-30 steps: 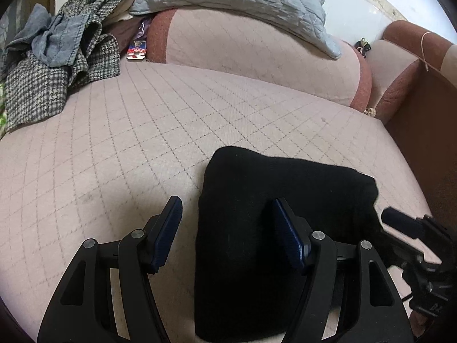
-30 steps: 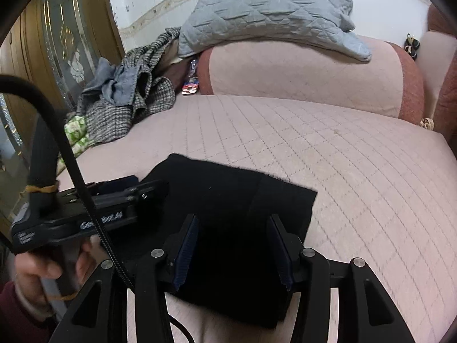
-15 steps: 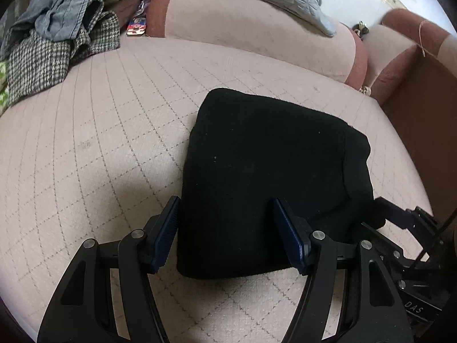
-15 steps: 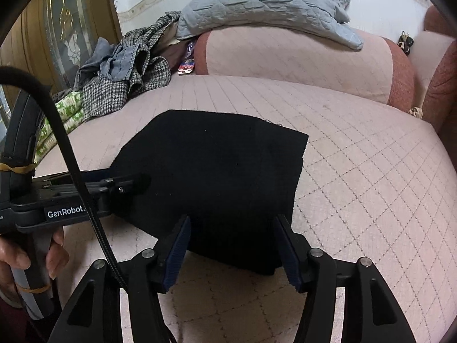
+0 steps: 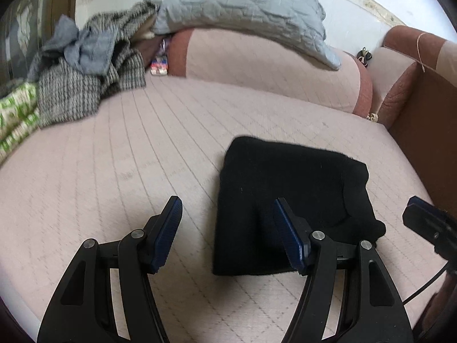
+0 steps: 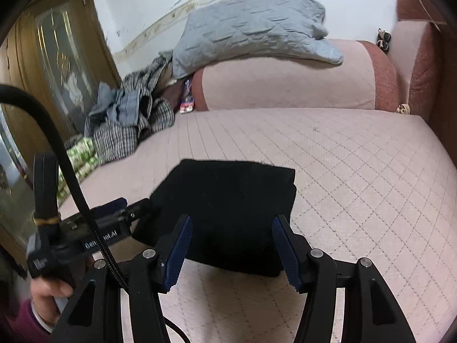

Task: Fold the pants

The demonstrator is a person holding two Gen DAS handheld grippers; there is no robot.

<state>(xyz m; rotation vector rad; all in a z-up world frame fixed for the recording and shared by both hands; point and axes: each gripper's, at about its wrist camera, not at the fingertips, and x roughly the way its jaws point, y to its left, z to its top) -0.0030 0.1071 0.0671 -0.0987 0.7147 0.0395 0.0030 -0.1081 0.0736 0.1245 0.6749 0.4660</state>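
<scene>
Clothes pile [image 5: 85, 85] is seen at far left of the pink quilted sofa seat [image 5: 128, 157], grey quilt [image 5: 242, 14] draped over the backrest. Left hand-held gripper [image 5: 227, 228] is held spread, nothing pinched — hovering at the near left edge of the pants [image 5: 285, 194]. Pants lie folded in a black block, centre-right. Right hand-held gripper [image 6: 231, 245] — spread too, empty, above the pants' near edge.

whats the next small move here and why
Probably pull both grippers back and leave it. The black pants already lie as a compact folded rectangle on the pink quilted sofa seat, and the left gripper and right gripper are both open, holding nothing, with no loose leg left to fold over.
</scene>
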